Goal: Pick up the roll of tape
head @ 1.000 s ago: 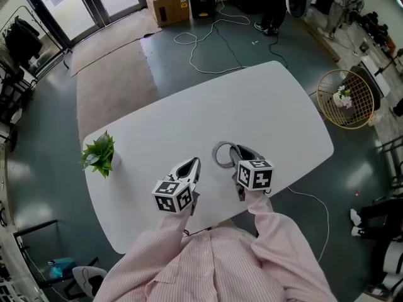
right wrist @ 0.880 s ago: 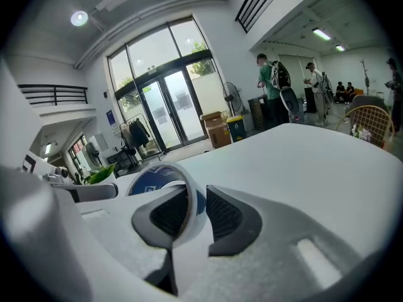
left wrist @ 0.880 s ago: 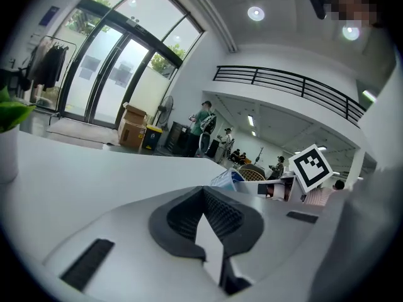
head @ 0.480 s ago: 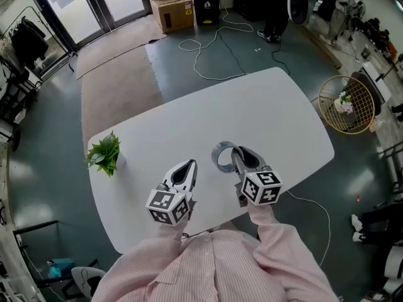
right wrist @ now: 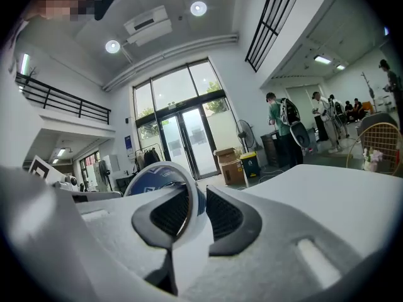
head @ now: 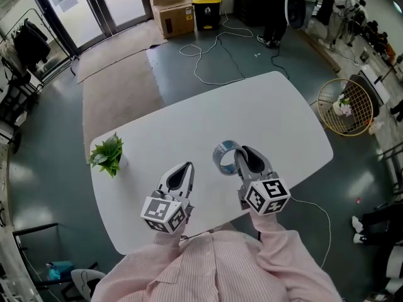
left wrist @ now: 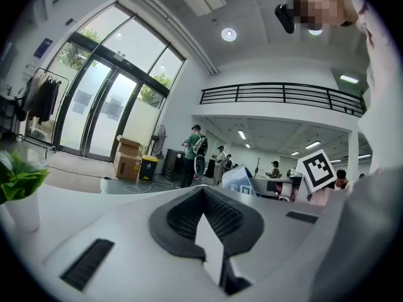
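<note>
Roll of tape (head: pixel 224 156), flat on the bench (head: pixel 264 109) a second ago, now lifted clear just right of frame centre, pinched by its wall in right hand-held gripper (head: pixel 244 160); left hand-held gripper (head: pixel 179 176) clenched empty, lower left; pick-up apparently achieved.

1. A bare strip of the white oval table (head: pixel 271 112) is seen free between the left gripper (head: pixel 181 170) and the right gripper (head: pixel 242 158).
2. Ahead of them, a broad stretch of tabletop is seen open out to the far edge.
3. The table's left edge is blocked by a small green potted plant (head: pixel 107 156), well apart from the left gripper.
</note>
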The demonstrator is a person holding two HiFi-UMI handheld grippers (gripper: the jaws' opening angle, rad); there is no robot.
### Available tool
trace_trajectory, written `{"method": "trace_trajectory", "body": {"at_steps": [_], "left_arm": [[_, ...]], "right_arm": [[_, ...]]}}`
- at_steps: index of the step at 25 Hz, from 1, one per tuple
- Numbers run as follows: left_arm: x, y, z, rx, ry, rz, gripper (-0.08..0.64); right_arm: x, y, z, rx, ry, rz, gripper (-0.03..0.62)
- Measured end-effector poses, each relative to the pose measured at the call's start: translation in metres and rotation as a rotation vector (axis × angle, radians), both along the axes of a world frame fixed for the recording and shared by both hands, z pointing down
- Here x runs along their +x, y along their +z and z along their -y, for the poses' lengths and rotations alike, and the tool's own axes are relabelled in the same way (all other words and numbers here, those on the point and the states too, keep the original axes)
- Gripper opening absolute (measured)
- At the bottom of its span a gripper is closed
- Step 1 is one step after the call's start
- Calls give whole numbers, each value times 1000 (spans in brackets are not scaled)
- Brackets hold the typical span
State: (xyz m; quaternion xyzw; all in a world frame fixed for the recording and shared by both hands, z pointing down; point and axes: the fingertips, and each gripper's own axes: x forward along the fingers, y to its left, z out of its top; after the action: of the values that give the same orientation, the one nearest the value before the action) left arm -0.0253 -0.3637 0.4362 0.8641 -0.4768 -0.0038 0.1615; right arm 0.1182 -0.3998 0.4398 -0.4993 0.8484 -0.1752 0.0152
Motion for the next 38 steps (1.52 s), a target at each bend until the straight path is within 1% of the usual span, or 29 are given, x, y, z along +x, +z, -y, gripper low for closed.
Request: {"method": "trace_trajectory", "body": {"at_steps": [5,9,13,20,25,38], "left_arm": [[-7,-14,-7,34,-7,-6,0],[-11,-22,-11,60,-16,-6,0],[-16,-27,-12,82,-26,-6,0],[-21,-27,-14,91,-39,7,0],[-26,-23,-18,77,-43,33,0],[-32,-23,-20,71,-56,38,0]], "right_arm": [[1,-21,-10,55,14,18,83],[1,-33,-17,102,18,11,83],[1,-41,-19,128,25,6,83],[-1,-42,-21,134,25,-5,73],[-2,-43,-25,136,29,-18,72],[-5,-41,-25,129,21,-26,72]]}}
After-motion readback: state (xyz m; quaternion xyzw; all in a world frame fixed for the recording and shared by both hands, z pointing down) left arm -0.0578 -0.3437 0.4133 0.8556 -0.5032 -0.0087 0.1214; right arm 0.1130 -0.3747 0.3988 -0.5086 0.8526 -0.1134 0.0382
